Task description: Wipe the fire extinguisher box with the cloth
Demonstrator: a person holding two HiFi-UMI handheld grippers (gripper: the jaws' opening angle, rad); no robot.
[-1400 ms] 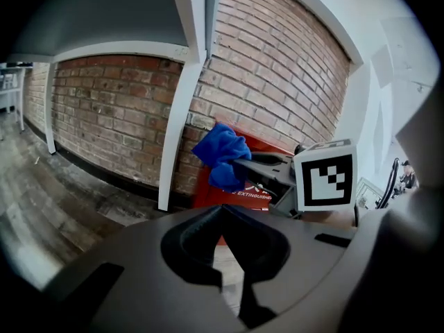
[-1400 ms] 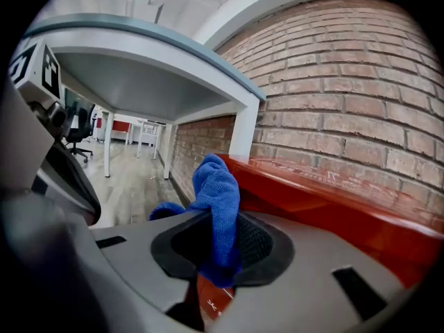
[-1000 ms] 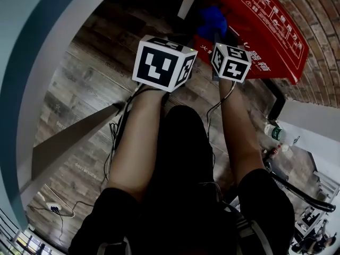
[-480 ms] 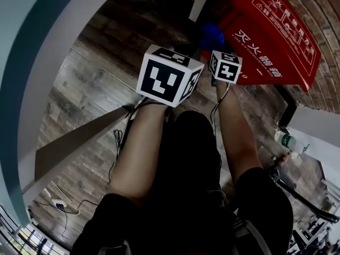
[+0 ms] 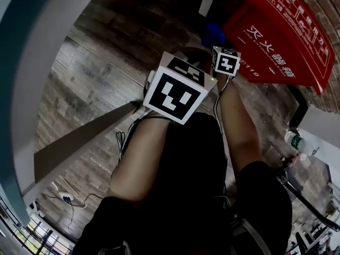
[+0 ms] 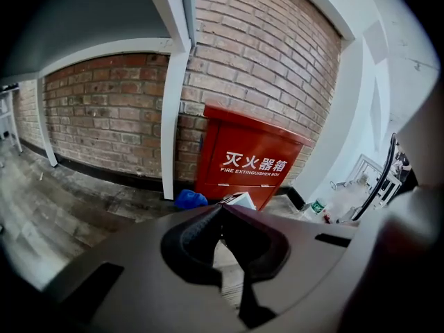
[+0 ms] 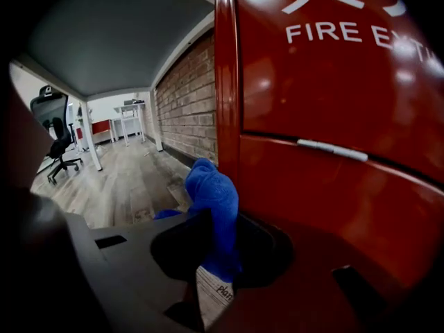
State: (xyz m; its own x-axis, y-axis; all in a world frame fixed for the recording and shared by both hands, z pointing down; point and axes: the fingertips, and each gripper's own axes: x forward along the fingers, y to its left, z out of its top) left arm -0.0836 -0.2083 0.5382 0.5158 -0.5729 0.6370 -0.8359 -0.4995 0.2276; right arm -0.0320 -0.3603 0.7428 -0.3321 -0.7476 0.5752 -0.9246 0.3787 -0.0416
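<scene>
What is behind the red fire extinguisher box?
A brick wall rises directly behind the fire extinguisher box. The box hides the part of the wall at its back.

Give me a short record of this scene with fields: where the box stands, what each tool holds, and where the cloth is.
fire extinguisher box: red, closed front, against the brick wall
left tool: shut, nothing in it, held back from the box
right tool: shut on the blue cloth, close up to the box
cloth position: by the lower left edge of the box front; contact cannot be told
</scene>
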